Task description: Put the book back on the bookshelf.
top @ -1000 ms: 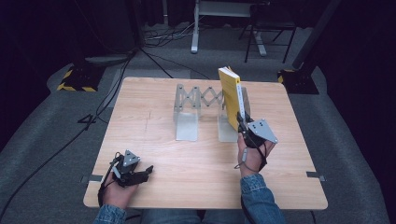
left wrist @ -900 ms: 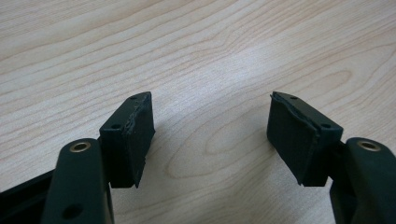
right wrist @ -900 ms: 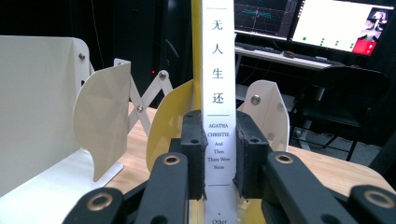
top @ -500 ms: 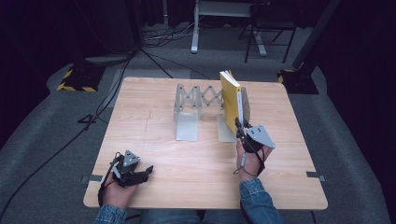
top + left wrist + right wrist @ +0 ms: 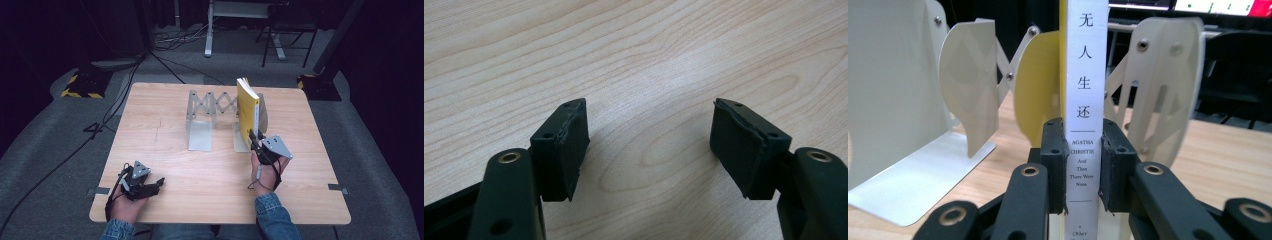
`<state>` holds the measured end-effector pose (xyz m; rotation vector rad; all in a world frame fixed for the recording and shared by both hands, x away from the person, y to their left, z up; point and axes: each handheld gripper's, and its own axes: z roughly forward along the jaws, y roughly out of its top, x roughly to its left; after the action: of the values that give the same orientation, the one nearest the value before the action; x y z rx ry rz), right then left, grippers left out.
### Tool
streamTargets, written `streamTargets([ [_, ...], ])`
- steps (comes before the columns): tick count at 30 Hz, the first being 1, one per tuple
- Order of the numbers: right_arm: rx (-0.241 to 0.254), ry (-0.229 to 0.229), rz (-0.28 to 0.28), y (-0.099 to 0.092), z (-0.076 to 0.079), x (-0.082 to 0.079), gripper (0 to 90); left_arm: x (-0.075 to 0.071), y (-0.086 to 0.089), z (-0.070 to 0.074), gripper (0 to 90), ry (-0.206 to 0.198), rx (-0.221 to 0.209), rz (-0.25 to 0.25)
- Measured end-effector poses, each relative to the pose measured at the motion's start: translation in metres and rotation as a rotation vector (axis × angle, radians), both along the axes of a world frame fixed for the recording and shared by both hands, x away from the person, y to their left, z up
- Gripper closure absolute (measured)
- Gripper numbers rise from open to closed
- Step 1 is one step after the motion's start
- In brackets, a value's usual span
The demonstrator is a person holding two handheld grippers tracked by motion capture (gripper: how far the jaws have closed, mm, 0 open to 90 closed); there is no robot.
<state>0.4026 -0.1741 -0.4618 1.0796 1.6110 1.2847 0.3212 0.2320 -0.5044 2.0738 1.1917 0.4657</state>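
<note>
A yellow book [image 5: 247,112] with a white spine [image 5: 1086,90] stands upright at the right end of the metal expanding bookend rack [image 5: 212,107]. My right gripper [image 5: 255,139] is shut on the lower part of its spine; in the right gripper view both pads [image 5: 1054,165] press the spine from either side. The book sits between the rack's right-hand plates [image 5: 1168,85]. Near the table's front left corner my left gripper [image 5: 156,184] lies low over the bare wood, open, nothing between its fingertips [image 5: 566,142].
The wooden table [image 5: 165,130] has free surface left of the rack and along the front. The rack's flat base plates [image 5: 200,136] lie on the tabletop. Cables and stands [image 5: 280,30] sit on the dark floor beyond the far edge.
My right gripper has lowered the book a little, bringing it down into the rack's right end. The left gripper has stayed in place.
</note>
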Motion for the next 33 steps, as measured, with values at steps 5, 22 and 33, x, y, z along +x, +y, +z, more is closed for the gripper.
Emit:
streamTargets([
  [5, -0.011, 0.035, 0.016, 0.005, -0.009, -0.001, 76.4, 0.000, 0.000, 0.000, 32.3, 0.001, 0.003, -0.003],
  [22, 0.013, 0.103, 0.004, 0.007, -0.020, 0.007, 76.7, 0.000, 0.000, 0.000, 32.2, 0.002, -0.003, -0.004],
  [33, -0.009, 0.112, 0.030, 0.020, -0.017, 0.016, 76.6, 0.000, 0.000, 0.000, 32.2, 0.002, -0.003, -0.008],
])
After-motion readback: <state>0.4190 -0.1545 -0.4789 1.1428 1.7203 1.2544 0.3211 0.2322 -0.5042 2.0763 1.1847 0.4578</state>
